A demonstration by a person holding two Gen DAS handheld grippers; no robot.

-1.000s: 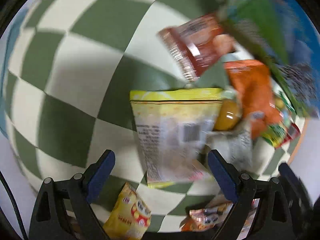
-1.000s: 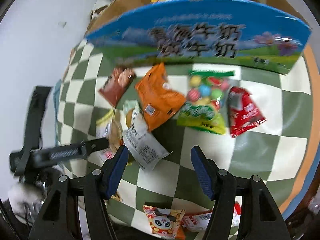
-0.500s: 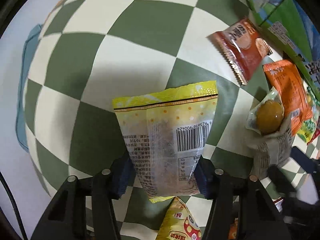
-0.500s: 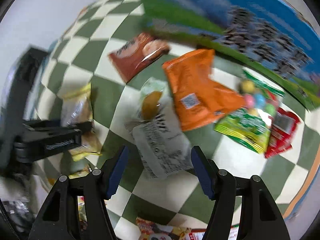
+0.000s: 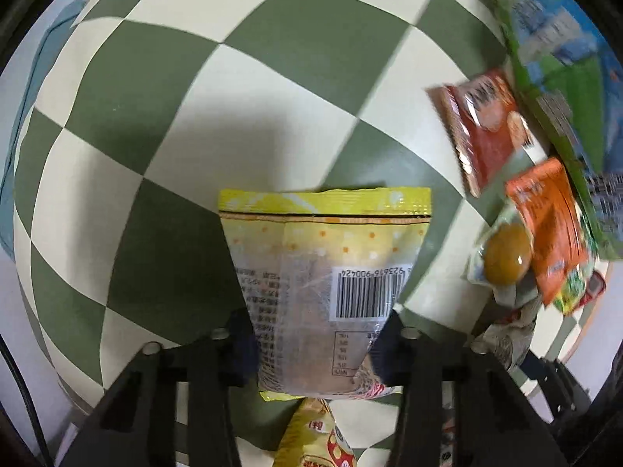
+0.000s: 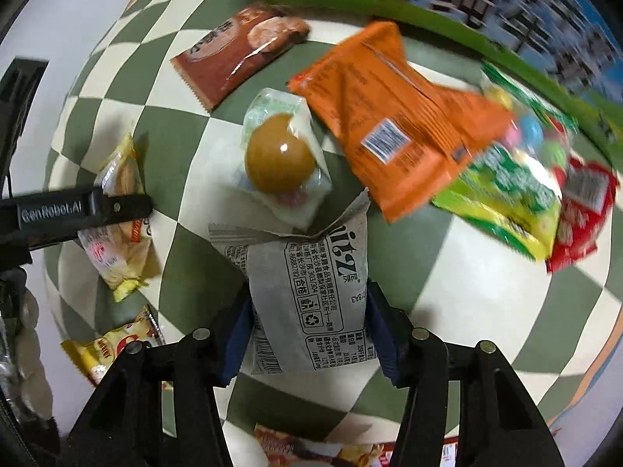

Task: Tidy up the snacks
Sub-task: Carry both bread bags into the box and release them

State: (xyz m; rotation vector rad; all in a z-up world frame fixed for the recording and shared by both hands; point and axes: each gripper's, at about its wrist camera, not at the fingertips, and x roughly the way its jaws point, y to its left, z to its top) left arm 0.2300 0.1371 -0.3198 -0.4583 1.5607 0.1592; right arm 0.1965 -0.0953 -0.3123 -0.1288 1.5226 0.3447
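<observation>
My left gripper (image 5: 317,346) is shut on a yellow snack bag (image 5: 323,272) with a barcode, held just above the green and cream checkered cloth (image 5: 155,116). My right gripper (image 6: 307,342) has its jaws against both sides of a grey printed snack packet (image 6: 311,295) that lies on the cloth. A clear pack with a brown egg (image 6: 282,155), an orange bag (image 6: 389,116), a brown packet (image 6: 237,50), a green candy bag (image 6: 514,190) and a red packet (image 6: 580,214) lie beyond it. The left gripper shows in the right wrist view (image 6: 78,210) with the yellow bag (image 6: 117,225).
A blue and green printed cardboard box (image 6: 506,0) stands at the far edge of the cloth, also at the right of the left wrist view (image 5: 564,58). More small snack packs lie near me (image 6: 113,346) (image 5: 315,443). The cloth's left side (image 5: 117,78) is bare.
The left gripper closed on the yellow bag and lifted it slightly. The right gripper moved left and down over the grey packet and its jaws closed in on it.
</observation>
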